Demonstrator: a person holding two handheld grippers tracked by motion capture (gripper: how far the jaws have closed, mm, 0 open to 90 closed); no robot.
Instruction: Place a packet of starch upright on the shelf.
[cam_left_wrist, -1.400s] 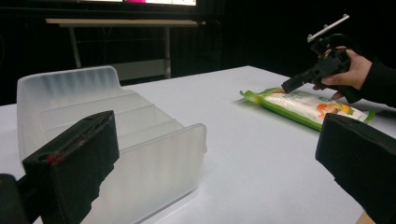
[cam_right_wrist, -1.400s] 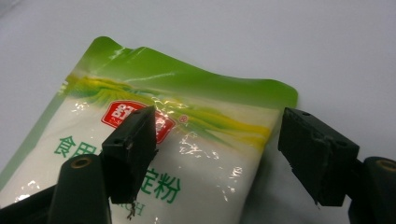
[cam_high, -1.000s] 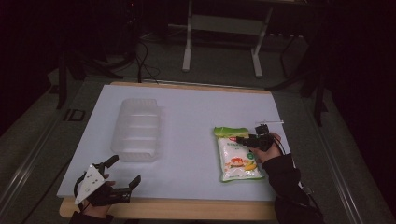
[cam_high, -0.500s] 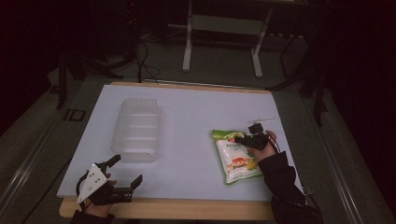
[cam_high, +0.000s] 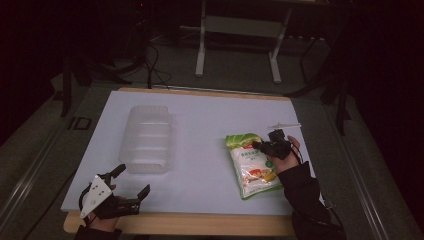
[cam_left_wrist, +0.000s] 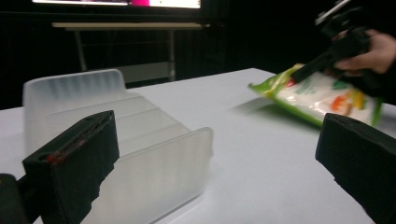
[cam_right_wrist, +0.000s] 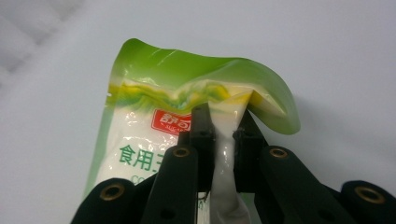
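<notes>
A green and white food bag (cam_high: 252, 170) lies at the table's right side. My right gripper (cam_high: 259, 146) is shut on its upper part, with the top end raised off the white table (cam_high: 210, 115). In the right gripper view the jaws have just closed on a pinched fold of the bag (cam_right_wrist: 154, 88), right gripper (cam_right_wrist: 224, 135). My left gripper (cam_high: 134, 179) rests open at the front left corner. Its wide-apart jaws, left gripper (cam_left_wrist: 217, 163), frame the clear plastic container (cam_left_wrist: 116, 140) and the far bag (cam_left_wrist: 322, 95).
The clear ribbed container (cam_high: 146, 139) sits upside-down looking at the table's left half. A thin white strip (cam_high: 284, 126) lies near the right edge behind the hand. Metal stand legs (cam_high: 202, 50) and cables stand on the floor beyond the table.
The right gripper closed on the bag's upper part and rose, lifting the bag's top end and dragging it slightly left. The left gripper stayed put.
</notes>
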